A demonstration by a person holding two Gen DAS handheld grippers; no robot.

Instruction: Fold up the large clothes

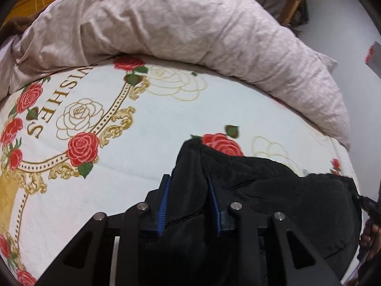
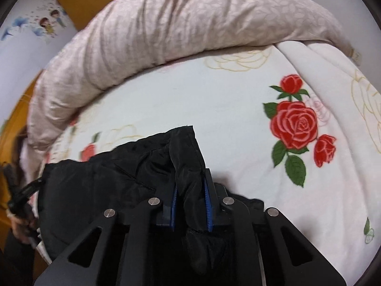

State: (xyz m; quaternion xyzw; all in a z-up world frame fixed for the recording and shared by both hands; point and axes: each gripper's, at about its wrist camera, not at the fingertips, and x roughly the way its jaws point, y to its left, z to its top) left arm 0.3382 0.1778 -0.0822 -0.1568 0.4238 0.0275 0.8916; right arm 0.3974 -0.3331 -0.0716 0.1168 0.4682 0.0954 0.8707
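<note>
A black padded garment point(image 1: 273, 190) lay bunched at the near edge of a bed, on a white blanket point(image 1: 166, 124) printed with red roses, pale gold outlined roses and a gold ornamental border with lettering. The left tool point(image 1: 188, 190) pointed steeply down at the garment and pinched one upstanding corner of it, the black fabric filling the gap between the two blue-padded fingers point(image 1: 164, 200). From that corner the garment ran off to the right in the left wrist view, toward a person's hand point(image 1: 370, 236) gripping a dark handle at the frame's right edge. In the right wrist view the right tool point(image 2: 190, 197) pinched the garment's other raised corner point(image 2: 185, 147), a fold of shiny black cloth squeezed tight between its blue pads point(image 2: 207, 205) and standing up above them. The rest of the garment spread leftward from that tool, toward another hand point(image 2: 21, 226) on a dark handle at the left edge. Beyond the garment, across the blanket, a long rumpled beige duvet point(image 2: 190, 23) with a faint leaf pattern lay in a curved roll along the far side of the bed. Past the duvet, a wall with cartoon stickers point(image 2: 47, 23) and an orange-brown panel point(image 2: 83, 4) showed in the right wrist view, and a wooden frame point(image 1: 293, 0) stood on a pale floor in the left wrist view.
</note>
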